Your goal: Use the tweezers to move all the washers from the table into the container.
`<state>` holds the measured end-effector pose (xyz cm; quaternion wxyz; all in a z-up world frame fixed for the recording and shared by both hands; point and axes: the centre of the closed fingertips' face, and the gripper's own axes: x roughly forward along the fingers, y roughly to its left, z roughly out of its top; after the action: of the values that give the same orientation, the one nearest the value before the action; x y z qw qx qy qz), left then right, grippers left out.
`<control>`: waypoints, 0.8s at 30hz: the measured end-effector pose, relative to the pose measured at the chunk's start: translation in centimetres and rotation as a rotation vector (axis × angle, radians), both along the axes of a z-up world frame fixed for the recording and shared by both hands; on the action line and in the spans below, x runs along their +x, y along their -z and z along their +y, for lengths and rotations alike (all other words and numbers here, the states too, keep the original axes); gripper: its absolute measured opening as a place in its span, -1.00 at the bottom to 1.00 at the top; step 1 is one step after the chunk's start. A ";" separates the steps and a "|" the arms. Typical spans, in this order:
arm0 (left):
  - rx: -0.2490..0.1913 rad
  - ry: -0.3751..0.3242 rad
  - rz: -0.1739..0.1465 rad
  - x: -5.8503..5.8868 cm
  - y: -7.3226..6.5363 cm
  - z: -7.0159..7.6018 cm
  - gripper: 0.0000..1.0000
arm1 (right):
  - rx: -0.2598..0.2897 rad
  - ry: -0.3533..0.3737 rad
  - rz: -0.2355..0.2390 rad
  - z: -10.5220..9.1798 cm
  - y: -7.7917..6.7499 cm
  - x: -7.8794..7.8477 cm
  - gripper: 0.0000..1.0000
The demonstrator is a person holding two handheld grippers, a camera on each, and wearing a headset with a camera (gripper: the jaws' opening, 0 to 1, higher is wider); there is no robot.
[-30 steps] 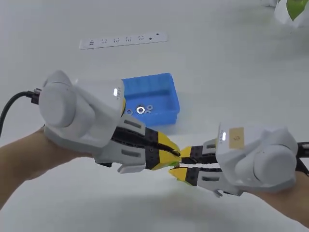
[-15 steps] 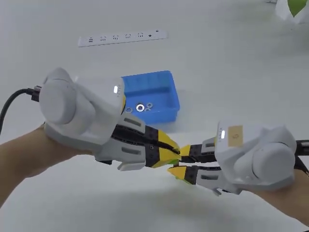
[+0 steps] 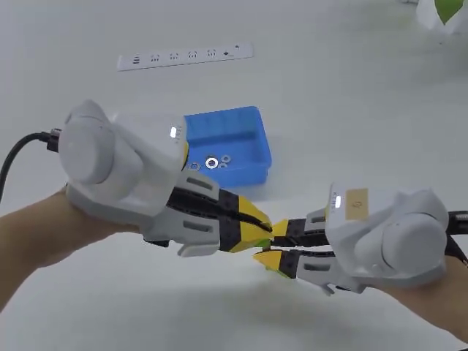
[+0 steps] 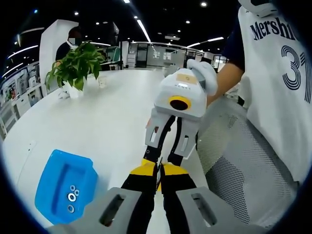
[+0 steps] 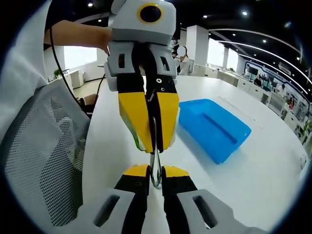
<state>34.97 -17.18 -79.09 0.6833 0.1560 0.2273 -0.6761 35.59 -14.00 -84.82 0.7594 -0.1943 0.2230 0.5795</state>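
Observation:
Over the white table, my left gripper point(image 3: 268, 231) and right gripper point(image 3: 272, 247) meet tip to tip. In the right gripper view a thin pair of metal tweezers point(image 5: 155, 165) runs between them. The left gripper point(image 5: 155, 145) is shut on the tweezers' upper part. The right gripper point(image 5: 156, 175) is shut on their rounded end. From the left gripper view, my own jaws point(image 4: 158, 173) point at the right gripper point(image 4: 157, 163). The blue container point(image 3: 227, 118) sits just behind the grippers and holds several washers point(image 3: 212, 163). The same container point(image 4: 51, 170) and its washers point(image 4: 71, 196) appear in the left gripper view.
A white power strip point(image 3: 186, 57) lies at the far side of the table. A potted plant point(image 4: 75, 68) stands farther off. A mesh chair point(image 4: 234, 161) and a person in a numbered jersey point(image 4: 278, 73) are close behind the right gripper.

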 end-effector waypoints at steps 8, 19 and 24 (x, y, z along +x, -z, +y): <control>0.008 0.004 -0.003 -0.3 -0.4 0.5 -0.87 | -0.003 -0.010 -0.003 0.5 -0.3 -0.3 -0.80; -0.007 -0.034 -0.063 1.0 -2.9 2.3 -0.87 | 0.011 -0.024 -0.056 2.4 -2.9 1.3 -0.80; -0.019 -0.063 -0.091 2.3 -4.7 3.8 -0.87 | 0.020 -0.046 -0.098 3.7 -4.8 2.6 -0.79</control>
<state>37.26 -13.40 -74.40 0.7153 0.1729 0.1942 -0.6486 38.23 -10.32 -80.05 0.7579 -0.2199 0.1749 0.5888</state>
